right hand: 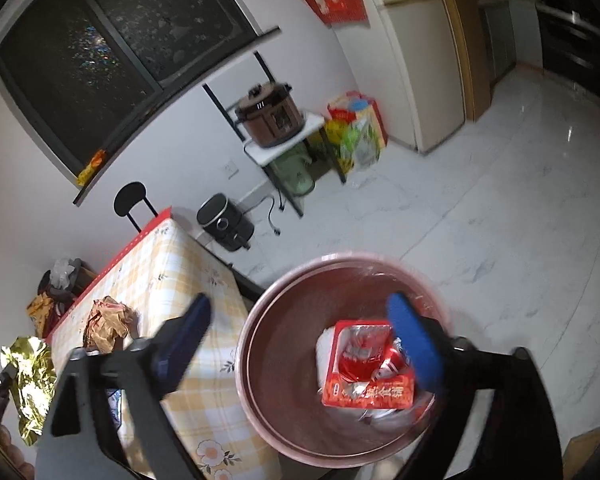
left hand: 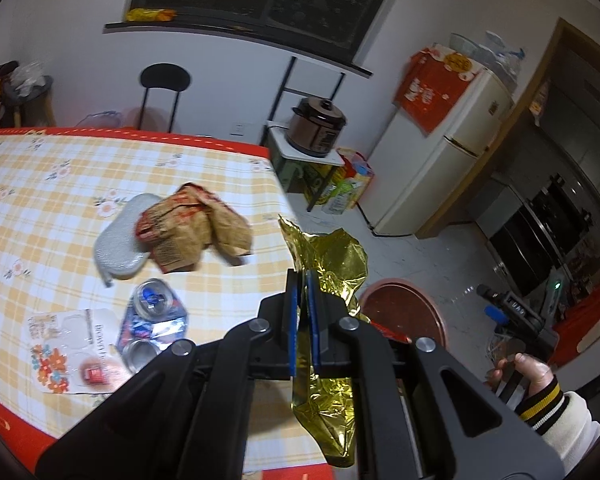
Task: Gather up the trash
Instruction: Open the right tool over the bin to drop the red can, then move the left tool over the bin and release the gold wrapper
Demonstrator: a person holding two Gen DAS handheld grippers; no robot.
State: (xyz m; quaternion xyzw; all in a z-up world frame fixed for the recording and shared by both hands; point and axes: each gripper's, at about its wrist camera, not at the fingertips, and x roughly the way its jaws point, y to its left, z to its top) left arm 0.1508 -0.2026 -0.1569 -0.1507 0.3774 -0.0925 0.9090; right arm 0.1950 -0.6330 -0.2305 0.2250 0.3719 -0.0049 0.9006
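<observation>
My left hand-held gripper (left hand: 304, 280) pinched the gold foil wrapper (left hand: 332, 264), hanging lengthwise, beside the counter (left hand: 60, 184); my right hand-held gripper (right hand: 300, 320) gaped empty over the red bin (right hand: 268, 320).

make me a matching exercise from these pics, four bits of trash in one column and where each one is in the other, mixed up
Things:
1. gold foil wrapper
2. red packet
3. crushed cans
4. brown paper bag

Places:
A. inside the round pink bin on the floor
B. pinched in the shut left gripper
C. on the tablecloth, partly over a clear plastic tray
D. on the tablecloth, nearest the camera in the left wrist view

Pairs: 1-B, 2-A, 3-D, 4-C
</observation>
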